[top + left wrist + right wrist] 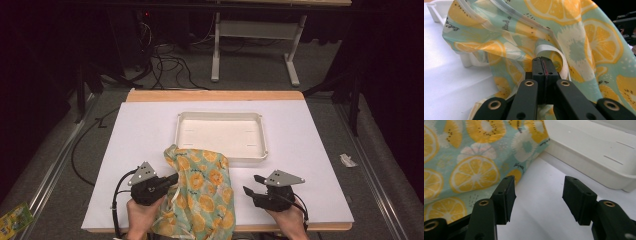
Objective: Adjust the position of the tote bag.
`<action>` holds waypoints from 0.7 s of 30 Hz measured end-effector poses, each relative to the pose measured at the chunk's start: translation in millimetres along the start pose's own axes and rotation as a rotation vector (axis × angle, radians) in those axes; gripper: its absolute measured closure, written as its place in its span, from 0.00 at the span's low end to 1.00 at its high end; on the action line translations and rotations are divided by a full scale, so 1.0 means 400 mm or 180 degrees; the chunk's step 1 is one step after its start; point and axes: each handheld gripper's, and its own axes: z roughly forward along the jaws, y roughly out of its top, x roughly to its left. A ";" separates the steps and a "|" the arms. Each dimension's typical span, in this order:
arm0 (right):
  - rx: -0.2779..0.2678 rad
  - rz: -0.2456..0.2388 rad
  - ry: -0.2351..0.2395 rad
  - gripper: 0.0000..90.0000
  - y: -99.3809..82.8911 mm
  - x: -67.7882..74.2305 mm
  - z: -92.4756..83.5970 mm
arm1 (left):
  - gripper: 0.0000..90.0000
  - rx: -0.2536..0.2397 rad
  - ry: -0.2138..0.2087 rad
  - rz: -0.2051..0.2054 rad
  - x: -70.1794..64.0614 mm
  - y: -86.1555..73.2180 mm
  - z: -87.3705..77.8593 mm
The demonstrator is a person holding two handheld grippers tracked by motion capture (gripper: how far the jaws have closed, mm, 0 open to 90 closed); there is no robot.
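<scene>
The left gripper (172, 181) had its jaws clamped tight on a fold of the lemon-print cloth (202, 192), beside its white strap (554, 53). The right gripper (254, 186) held its jaws wide apart with nothing between them, just right of the cloth. The cloth lay heaped at the table's (140, 135) near edge, its far end draped over the near-left corner of the white tray (262, 135).
</scene>
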 end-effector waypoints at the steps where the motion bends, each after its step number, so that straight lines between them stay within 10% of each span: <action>1: 0.0000 -0.0012 0.0021 0.48 0.001 0.004 0.003 | 1.00 -0.0004 0.0001 -0.0002 0.000 0.000 0.000; 21: 0.0130 -0.0146 0.0354 0.48 0.011 0.060 0.063 | 1.00 -0.0171 0.0088 -0.0044 0.010 0.007 -0.023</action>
